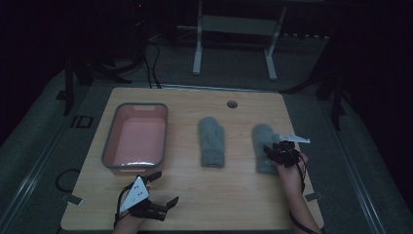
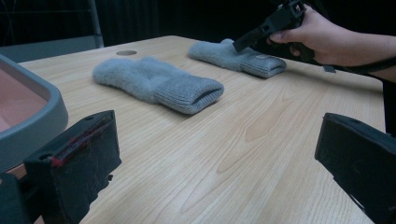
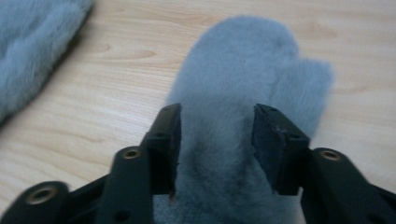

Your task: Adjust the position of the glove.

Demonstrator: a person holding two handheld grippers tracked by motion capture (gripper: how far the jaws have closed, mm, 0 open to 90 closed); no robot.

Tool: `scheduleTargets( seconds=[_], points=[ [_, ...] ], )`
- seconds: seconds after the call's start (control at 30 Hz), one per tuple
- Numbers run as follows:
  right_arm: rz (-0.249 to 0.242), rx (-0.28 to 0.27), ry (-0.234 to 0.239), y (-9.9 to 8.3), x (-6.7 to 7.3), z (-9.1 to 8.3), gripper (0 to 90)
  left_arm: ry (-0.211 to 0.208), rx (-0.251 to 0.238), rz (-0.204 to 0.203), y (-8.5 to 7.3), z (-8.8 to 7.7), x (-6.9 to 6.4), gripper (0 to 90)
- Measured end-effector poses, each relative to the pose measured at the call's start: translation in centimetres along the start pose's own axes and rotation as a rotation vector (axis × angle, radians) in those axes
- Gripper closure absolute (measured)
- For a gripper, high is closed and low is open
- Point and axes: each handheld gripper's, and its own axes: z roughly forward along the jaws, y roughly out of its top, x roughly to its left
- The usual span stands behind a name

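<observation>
1. The wooden desk (image 1: 195, 195) carries everything.
2. A pink bin (image 1: 136, 139) with a grey rim sits at its left.
3. The right grey mitten (image 1: 263, 139) lies flat near the desk's right edge; the middle mitten (image 1: 212, 141) lies apart, between it and the bin.
4. The right tool (image 3: 217, 135) straddles the right mitten, jaws half apart, pile between them.
5. The left tool (image 1: 157, 187) rests wide open near the front edge, holding nothing.
</observation>
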Motion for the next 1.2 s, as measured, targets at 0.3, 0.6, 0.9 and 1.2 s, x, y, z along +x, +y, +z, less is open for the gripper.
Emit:
scheduleTargets(
  seconds=[0.3,0.6,0.9,1.2],
  points=[
    [-0.124,0.032,0.087,-1.4,-1.5,1.6,50.6,-0.001,0.000,-0.003,0.0,0.0,0.1,0.3],
    [-0.050,0.045,0.057,-1.3,-0.7,1.5,79.3,0.001,0.000,-0.001,0.0,-0.1,0.1,0.3],
    [0.019,0.007,-0.006,0.6,1.2,-0.1,81.8,0.004,-0.005,-0.006,0.0,-0.1,0.1,0.3],
    [0.072,-0.079,0.016,4.5,4.4,-2.1,81.9,0.007,-0.006,-0.007,0.0,-0.1,0.2,0.3]
  ],
)
